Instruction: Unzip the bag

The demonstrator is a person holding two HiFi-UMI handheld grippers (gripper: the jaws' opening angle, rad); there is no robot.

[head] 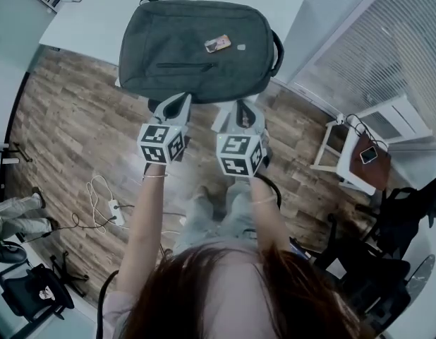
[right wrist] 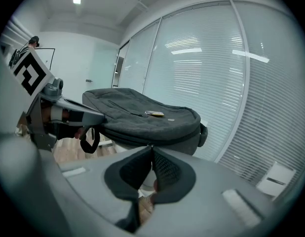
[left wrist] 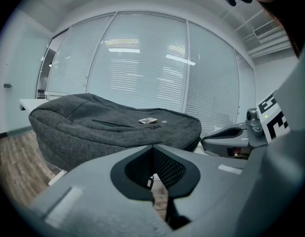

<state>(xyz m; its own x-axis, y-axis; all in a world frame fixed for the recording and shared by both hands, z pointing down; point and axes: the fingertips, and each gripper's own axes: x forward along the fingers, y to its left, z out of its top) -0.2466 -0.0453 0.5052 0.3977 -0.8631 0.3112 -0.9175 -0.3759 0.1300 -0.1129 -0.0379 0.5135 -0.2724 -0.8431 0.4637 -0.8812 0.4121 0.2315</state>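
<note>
At the bag's (head: 197, 48) six o'clock edge, the left hand-held gripper (head: 181, 101) and the right hand-held gripper (head: 237, 106) are held closed — jaws together.

Backpack (head: 197, 48): one, at the near edge of your counter (head: 91, 20).
Tools: two, the left tool (head: 183, 99) and the right tool (head: 239, 104), one in each of your hands.
Marker cubes (head: 161, 143): two, one per tool.
Tag (head: 218, 44) on the backpack: one.
Pocket zip (head: 186, 66): one.
Power strip (head: 113, 209) on the floor (head: 70, 119): one.
</note>
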